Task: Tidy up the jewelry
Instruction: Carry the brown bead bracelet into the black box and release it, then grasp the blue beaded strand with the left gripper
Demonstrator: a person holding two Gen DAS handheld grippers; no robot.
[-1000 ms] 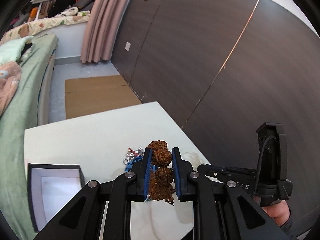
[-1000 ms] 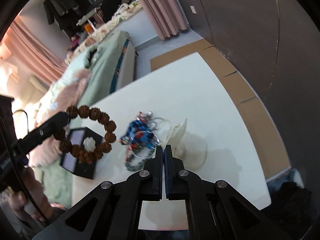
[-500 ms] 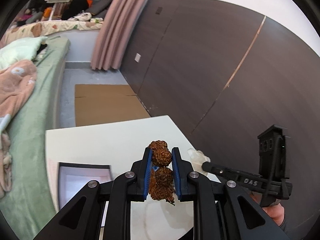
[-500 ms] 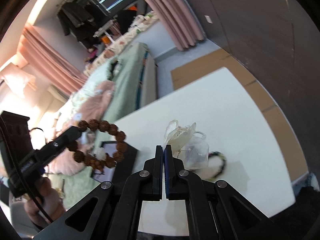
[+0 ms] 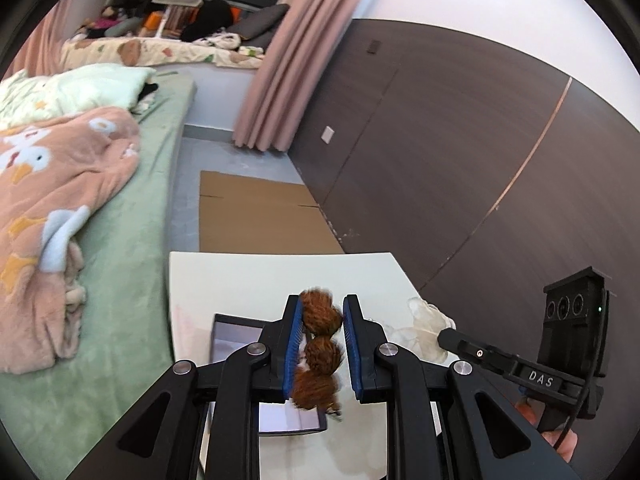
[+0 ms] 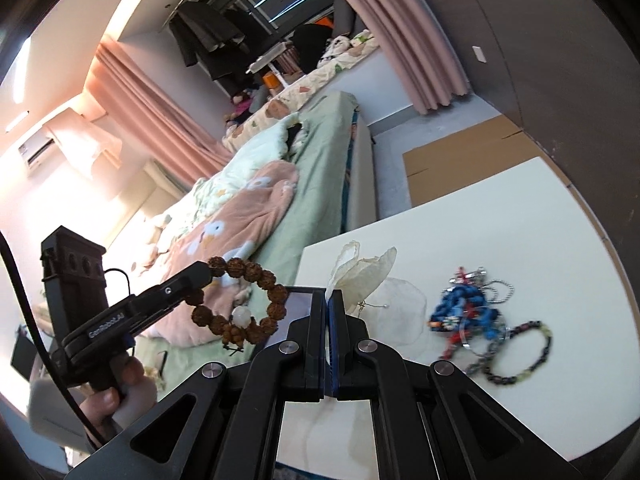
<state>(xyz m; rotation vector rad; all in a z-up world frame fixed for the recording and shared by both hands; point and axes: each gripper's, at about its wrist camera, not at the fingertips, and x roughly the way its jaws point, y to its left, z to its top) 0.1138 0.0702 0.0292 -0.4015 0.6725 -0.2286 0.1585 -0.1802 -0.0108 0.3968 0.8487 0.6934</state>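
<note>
My left gripper [image 5: 320, 332] is shut on a brown seed-bead bracelet [image 5: 318, 354] with one white bead, held in the air above the open black jewelry box [image 5: 236, 340] on the white table [image 5: 248, 276]. In the right wrist view the bracelet [image 6: 240, 306] hangs from the left gripper [image 6: 200, 276], left of the box [image 6: 298, 304]. My right gripper [image 6: 330, 304] is shut on the edge of a clear organza pouch [image 6: 372, 280], lifted over the table. The pouch also shows in the left wrist view [image 5: 424, 320].
A pile of blue, red and silver jewelry [image 6: 468, 308] and a dark bead bracelet [image 6: 520, 352] lie on the table [image 6: 500, 220] to the right. A bed with a pink blanket [image 5: 52, 200] stands along the table's left side. A dark wood wall [image 5: 460, 160] is on the right.
Both grippers have risen and tilted up. The left one carried the bracelet leftward over the box. The right one lifted the pouch off the table, uncovering the jewelry pile.
</note>
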